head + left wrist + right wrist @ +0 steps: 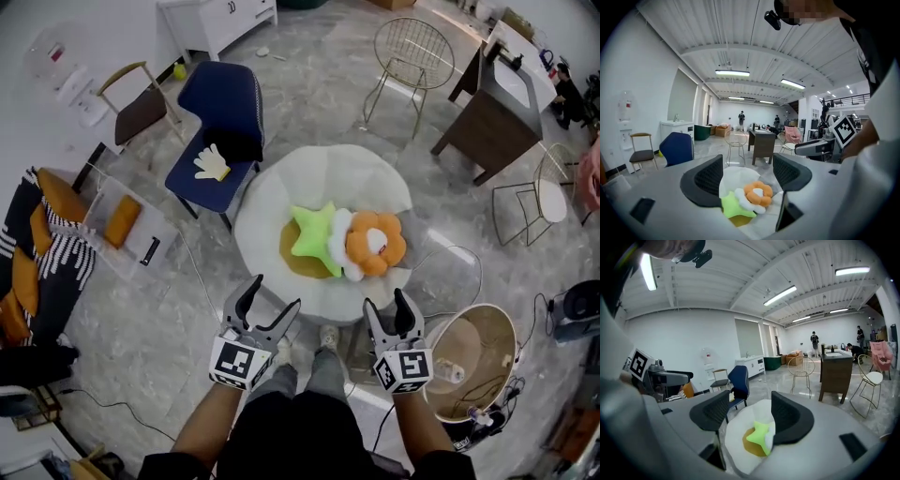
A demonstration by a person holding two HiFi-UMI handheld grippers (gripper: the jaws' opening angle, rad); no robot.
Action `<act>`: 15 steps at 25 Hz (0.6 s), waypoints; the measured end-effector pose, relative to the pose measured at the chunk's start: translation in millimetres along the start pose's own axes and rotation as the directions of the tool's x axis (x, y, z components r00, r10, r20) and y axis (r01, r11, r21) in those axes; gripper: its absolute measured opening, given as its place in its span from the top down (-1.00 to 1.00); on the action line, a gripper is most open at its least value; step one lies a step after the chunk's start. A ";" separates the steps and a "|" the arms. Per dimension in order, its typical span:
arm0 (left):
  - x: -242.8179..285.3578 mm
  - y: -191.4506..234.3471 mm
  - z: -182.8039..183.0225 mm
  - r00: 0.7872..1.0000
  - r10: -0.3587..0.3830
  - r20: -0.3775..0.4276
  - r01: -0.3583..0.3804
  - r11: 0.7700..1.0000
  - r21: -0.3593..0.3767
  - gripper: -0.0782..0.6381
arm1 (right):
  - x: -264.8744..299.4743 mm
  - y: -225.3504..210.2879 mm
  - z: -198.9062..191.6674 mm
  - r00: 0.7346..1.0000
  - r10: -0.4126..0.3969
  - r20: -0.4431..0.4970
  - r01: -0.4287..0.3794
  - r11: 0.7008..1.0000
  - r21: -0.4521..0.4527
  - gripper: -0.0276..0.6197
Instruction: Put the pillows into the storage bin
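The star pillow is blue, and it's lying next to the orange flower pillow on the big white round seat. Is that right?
Almost. The star pillow is green, not blue, as the head view shows clearly. The rest holds: it lies next to the orange flower pillow on the big white round seat.

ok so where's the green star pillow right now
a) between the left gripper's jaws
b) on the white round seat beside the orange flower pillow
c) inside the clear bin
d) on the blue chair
b: the green star pillow lies on the white round seat, against the orange flower pillow. The left gripper and right gripper are short of it, jaws apart and empty.
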State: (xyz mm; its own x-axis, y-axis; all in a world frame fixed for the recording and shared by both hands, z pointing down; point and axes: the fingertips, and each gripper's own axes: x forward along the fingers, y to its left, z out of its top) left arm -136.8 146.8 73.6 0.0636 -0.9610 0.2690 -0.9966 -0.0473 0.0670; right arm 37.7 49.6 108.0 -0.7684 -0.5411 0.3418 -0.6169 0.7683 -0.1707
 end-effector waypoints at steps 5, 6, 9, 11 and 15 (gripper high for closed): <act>49.6 8.0 -26.7 0.998 0.026 -0.052 -0.029 0.998 -0.057 -0.19 | 60.5 -43.4 -43.0 0.993 0.004 -0.118 -0.005 1.000 -0.007 0.01; 56.4 9.8 -32.7 0.998 0.033 -0.062 -0.038 0.996 -0.081 -0.19 | 71.8 -50.0 -53.6 0.990 0.004 -0.143 -0.004 1.000 0.000 0.01; 74.2 18.3 -54.0 0.993 0.057 -0.100 -0.070 0.988 -0.136 -0.19 | 106.0 -64.5 -86.6 0.979 0.004 -0.205 -0.004 1.000 0.004 0.01; 82.4 23.2 -71.7 0.989 0.060 -0.132 -0.079 0.987 -0.141 -0.19 | 129.1 -69.4 -112.7 0.969 0.012 -0.247 -0.017 1.000 -0.015 0.03; 98.6 30.9 -108.4 0.981 0.068 -0.183 -0.096 0.984 -0.151 -0.19 | 178.8 -85.3 -171.9 0.941 0.015 -0.337 -0.027 0.999 -0.031 0.03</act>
State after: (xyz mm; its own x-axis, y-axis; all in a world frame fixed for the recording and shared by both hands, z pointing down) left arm -155.8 80.1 206.4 0.0043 -0.8958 0.4445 -0.9788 0.0871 0.1852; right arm -17.8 -53.9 342.6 -0.6752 -0.3822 0.6309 -0.5900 0.7931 -0.1510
